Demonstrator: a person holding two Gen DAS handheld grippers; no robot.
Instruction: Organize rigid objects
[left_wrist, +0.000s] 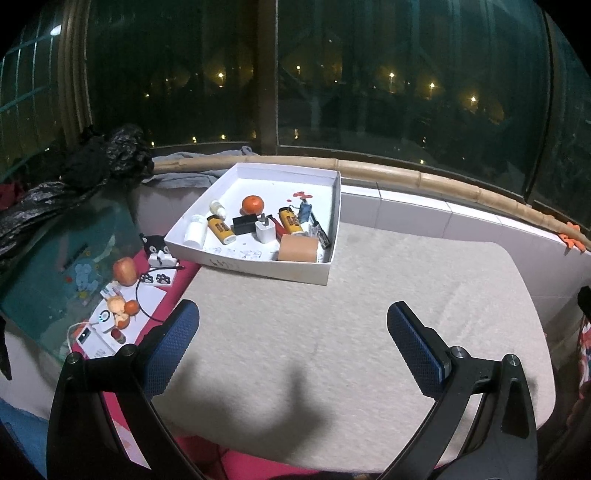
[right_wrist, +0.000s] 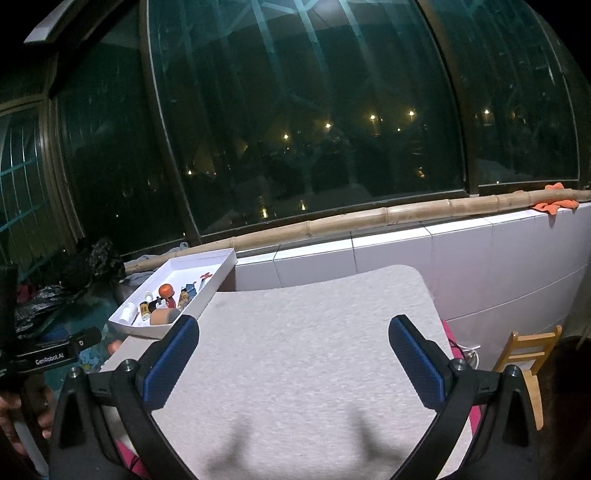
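Observation:
A white cardboard tray (left_wrist: 258, 266) sits at the far left corner of a grey mat (left_wrist: 332, 332). It holds an orange (left_wrist: 253, 204), two yellow tubes (left_wrist: 220, 229), a white bottle (left_wrist: 195, 232), a white charger (left_wrist: 266, 229), a black block (left_wrist: 243, 223), a tan block (left_wrist: 297, 249) and small items. My left gripper (left_wrist: 293, 325) is open and empty above the mat, short of the tray. My right gripper (right_wrist: 293, 336) is open and empty over the mat; the tray (right_wrist: 212, 286) lies to its far left.
Left of the mat lie an apple (left_wrist: 125, 271), a black cat figure (left_wrist: 157, 247), small oranges (left_wrist: 127, 312), a cable and white devices on a red surface. A white tiled ledge (right_wrist: 461, 254) with a bamboo pole (right_wrist: 369, 218) runs behind. A small wooden chair (right_wrist: 528, 354) stands right.

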